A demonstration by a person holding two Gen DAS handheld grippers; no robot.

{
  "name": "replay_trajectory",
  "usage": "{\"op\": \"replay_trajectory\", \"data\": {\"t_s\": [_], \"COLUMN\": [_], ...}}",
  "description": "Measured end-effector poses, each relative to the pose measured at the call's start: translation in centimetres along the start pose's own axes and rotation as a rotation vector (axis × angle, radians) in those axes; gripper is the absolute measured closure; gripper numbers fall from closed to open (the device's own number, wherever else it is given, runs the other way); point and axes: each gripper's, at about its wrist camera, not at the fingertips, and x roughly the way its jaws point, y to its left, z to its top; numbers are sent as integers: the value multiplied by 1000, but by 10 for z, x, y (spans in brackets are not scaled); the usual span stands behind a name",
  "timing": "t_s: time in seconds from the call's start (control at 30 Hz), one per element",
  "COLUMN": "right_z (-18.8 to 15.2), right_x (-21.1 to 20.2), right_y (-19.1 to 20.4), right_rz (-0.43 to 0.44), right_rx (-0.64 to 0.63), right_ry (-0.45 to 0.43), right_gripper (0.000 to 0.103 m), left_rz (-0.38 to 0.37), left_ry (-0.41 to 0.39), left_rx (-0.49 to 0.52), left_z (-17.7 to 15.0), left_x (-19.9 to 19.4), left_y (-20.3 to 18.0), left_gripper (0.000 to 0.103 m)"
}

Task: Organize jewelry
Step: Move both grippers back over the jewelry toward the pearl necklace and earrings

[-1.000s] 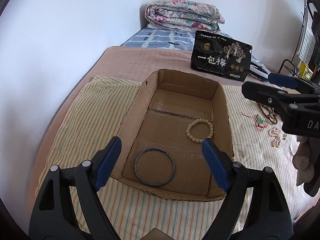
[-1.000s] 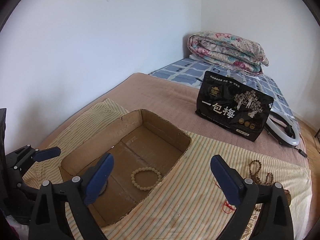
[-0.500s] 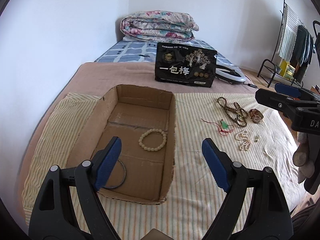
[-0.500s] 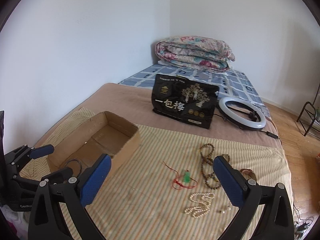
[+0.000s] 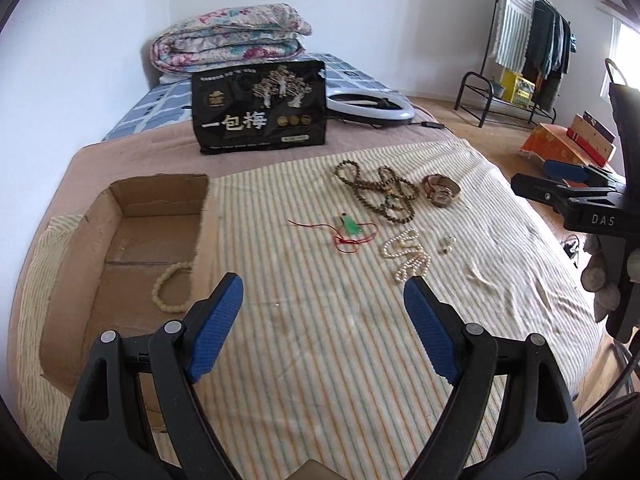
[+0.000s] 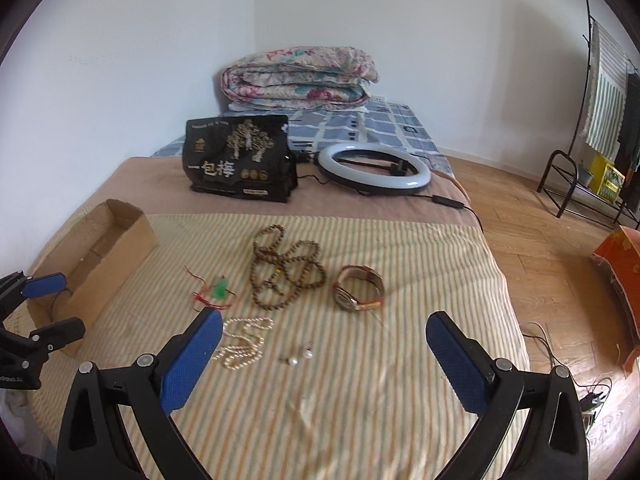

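On the striped cloth (image 5: 320, 340) lie a brown bead necklace (image 5: 380, 192), a watch (image 5: 440, 192), a green pendant on red cord (image 5: 352, 228), a pearl necklace (image 5: 408, 252) and pearl earrings (image 5: 446, 243). The cardboard box (image 5: 100, 248) at the left holds a cream bead bracelet (image 5: 170, 286). My left gripper (image 5: 324, 300) is open and empty above the cloth, right of the box. My right gripper (image 6: 324, 336) is open and empty, just short of the pearl earrings (image 6: 298, 357), with the pearl necklace (image 6: 240, 342), pendant (image 6: 218, 292), beads (image 6: 284, 272) and watch (image 6: 358, 294) ahead.
A black snack bag (image 5: 260, 108) stands behind the cloth, with a ring light (image 6: 374, 168) and a folded quilt (image 6: 300, 78) beyond. The bed edge drops to a wooden floor (image 6: 560, 280) on the right. A clothes rack (image 5: 520, 40) stands far right.
Both grippers have swung right, away from the box and towards the loose jewelry. The box has slid to the left of both views. Both stay open and empty.
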Motion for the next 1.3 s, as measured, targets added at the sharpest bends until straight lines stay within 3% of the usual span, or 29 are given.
{"op": "replay_trajectory", "data": {"t_s": [0.2,0.37,0.5,0.63,0.77,0.97,1.3], "right_z": [-21,-34,-43,-47,-49,-46,-47], "right_x": [26,52,75,93,106,111,114], "right_y": [-28,-36,-38,-36,-28,-21,-7], "right_rz": [-11,42,128,204,254,286,237], "right_rx": [29,24,56,72,55,25,-67], "right_ry": [57,109,159,196,220,224,234], "right_gripper": [1,14,24,39,56,66,76], "left_rz": [-63,-106,-143,-162,-159,-144,-117], "left_ry": [42,76,142,170,178,184,158], "left_rx": [80,111,122,132,141,160,192], "left_z": [1,2,1,0,1,4,3], "left_x": [33,60,89,111,127,144,153], "left_y": [-35,-55,-65,-72,-76,-80,-85], "left_gripper": [18,28,45,47,47,47,54]}}
